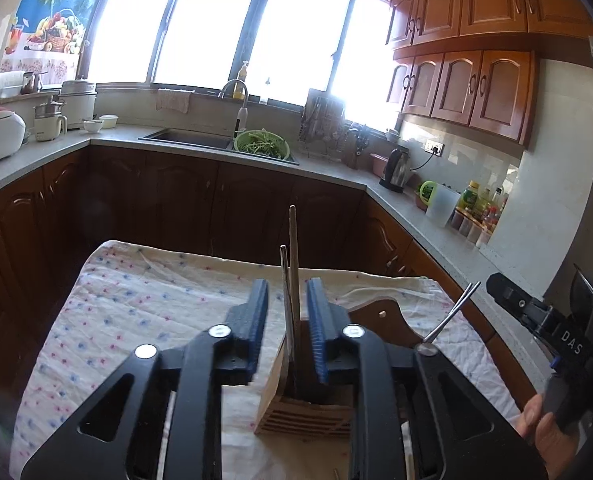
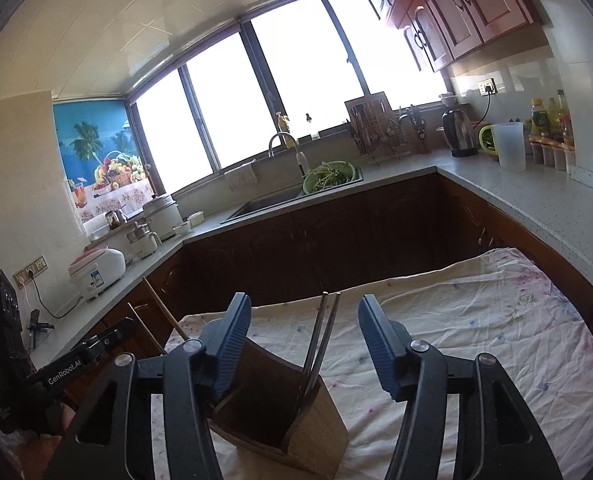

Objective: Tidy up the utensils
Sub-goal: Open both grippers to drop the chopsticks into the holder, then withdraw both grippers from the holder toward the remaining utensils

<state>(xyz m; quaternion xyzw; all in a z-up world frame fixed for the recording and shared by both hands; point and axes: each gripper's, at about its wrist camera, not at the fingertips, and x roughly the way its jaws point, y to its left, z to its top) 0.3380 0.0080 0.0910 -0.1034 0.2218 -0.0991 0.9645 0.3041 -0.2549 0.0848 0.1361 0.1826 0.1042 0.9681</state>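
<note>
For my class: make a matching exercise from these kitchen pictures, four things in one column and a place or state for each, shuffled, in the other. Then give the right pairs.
Things
1. wooden chopsticks
2. metal chopsticks
3. green colander
4. right gripper

Places or states
A. in the sink
B. standing in the wooden holder, leaning
C. between the left gripper fingers
D. open

Pairs: 1-C, 2-B, 3-A, 4-D

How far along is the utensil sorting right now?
Done: metal chopsticks stand in the wooden holder, between the open right tongs. In hand: wooden chopsticks between the open left tongs, lower ends inside. Left: nothing else visible on the cloth.
</note>
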